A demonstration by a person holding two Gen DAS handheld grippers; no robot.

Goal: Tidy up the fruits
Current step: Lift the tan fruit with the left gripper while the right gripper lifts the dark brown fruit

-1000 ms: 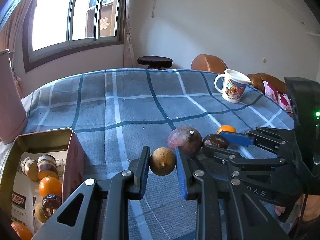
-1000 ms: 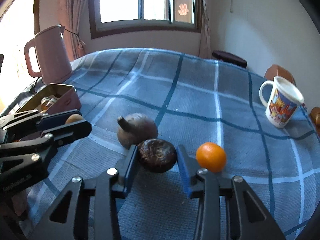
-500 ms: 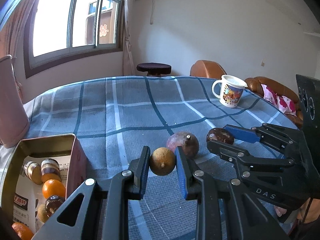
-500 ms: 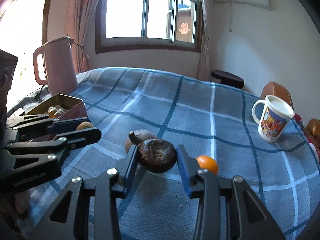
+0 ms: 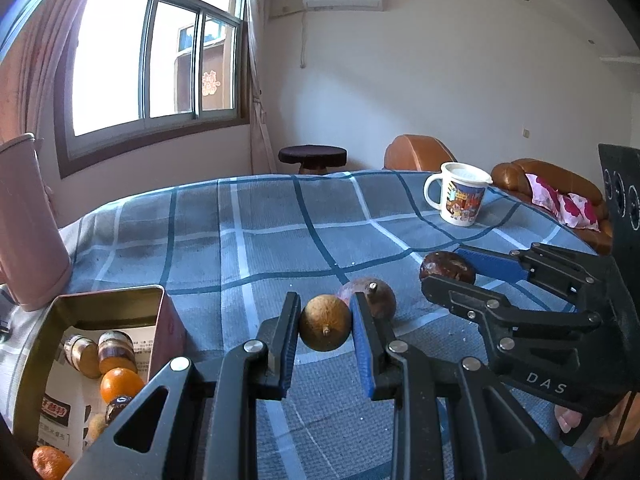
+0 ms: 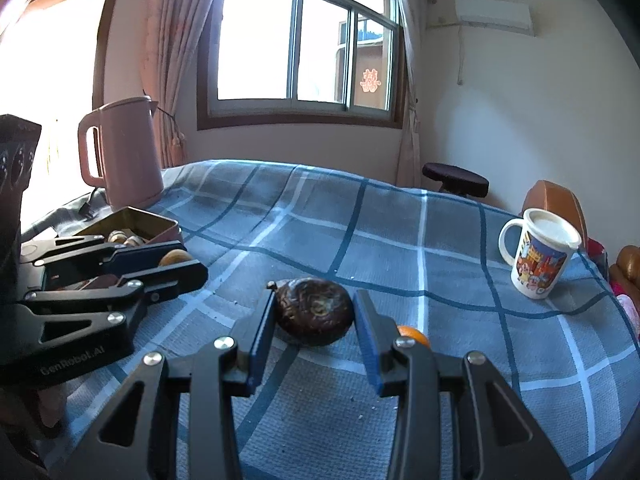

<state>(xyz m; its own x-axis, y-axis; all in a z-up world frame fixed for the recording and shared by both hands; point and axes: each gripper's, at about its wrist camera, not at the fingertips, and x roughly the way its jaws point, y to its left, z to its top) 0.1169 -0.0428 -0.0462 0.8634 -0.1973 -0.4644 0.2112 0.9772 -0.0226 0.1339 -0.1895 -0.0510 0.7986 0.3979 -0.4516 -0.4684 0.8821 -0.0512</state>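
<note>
Blue-padded black left gripper [image 5: 325, 328] is clamped on a small round tan-brown fruit [image 5: 325, 328], held up over the blue plaid tablecloth [image 5: 280, 240] just right of the open gold metal tin [image 5: 86, 320] that's got oranges and other fruit in it. Right gripper [image 6: 315, 314] is squeezing a dark wrinkly brown fruit [image 6: 315, 312] above the cloth too. One purplish-brown stemmed fruit [image 5: 374, 300] and a small orange [image 6: 412, 335] sit on the cloth, white cartoon mug [image 6: 540, 256] well off to the right.

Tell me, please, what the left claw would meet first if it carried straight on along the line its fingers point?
Probably the purplish-brown stemmed fruit lying on the checked cloth just beyond the left claw, which is shut on a tan round fruit; depth is hard to judge.
</note>
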